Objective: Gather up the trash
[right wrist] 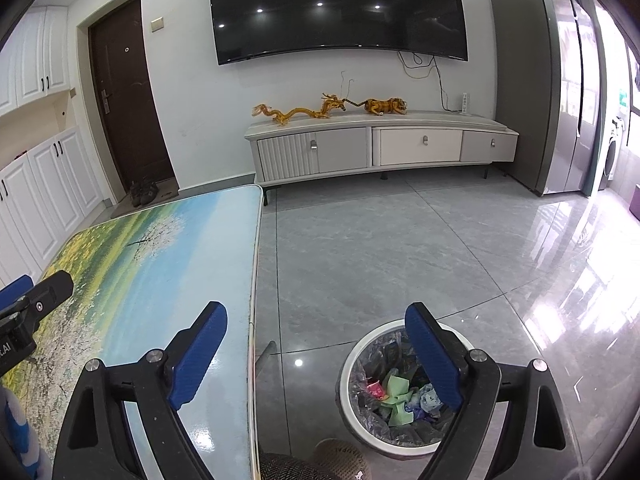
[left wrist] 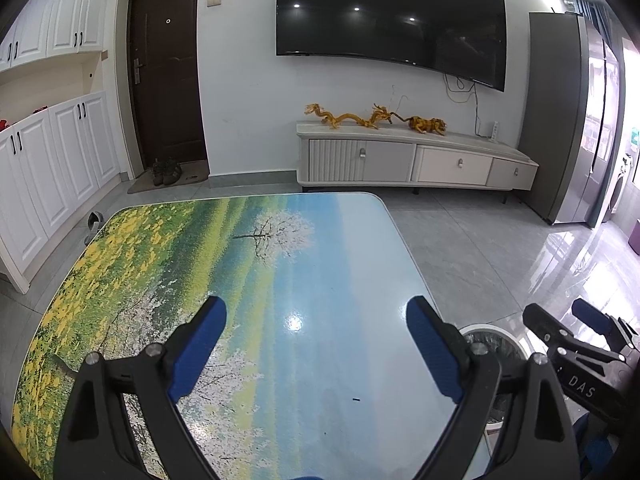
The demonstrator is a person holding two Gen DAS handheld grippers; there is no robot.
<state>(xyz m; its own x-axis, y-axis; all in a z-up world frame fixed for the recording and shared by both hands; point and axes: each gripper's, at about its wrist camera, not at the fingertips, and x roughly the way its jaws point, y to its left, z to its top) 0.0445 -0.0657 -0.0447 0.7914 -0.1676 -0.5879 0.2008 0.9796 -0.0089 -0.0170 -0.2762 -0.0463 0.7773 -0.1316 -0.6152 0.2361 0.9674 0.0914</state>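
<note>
1. Right wrist view: your right gripper (right wrist: 316,350) hangs beside the desk (right wrist: 168,248), fingers apart, empty, above the bin (right wrist: 360,360) holding the trash (right wrist: 400,394).
2. Left gripper (left wrist: 316,346): fingers apart, empty, over the desk.

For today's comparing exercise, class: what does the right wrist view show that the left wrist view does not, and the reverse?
Only the right wrist view shows inside the white trash bin: crumpled green paper and other scraps in a plastic liner, and the open right tongs above table edge and bin. Only the left wrist view shows the table's whole width, a slipper on the floor, and the open left tongs with nothing between them. Both share the television, the TV cabinet, the dark door and the refrigerator.
</note>
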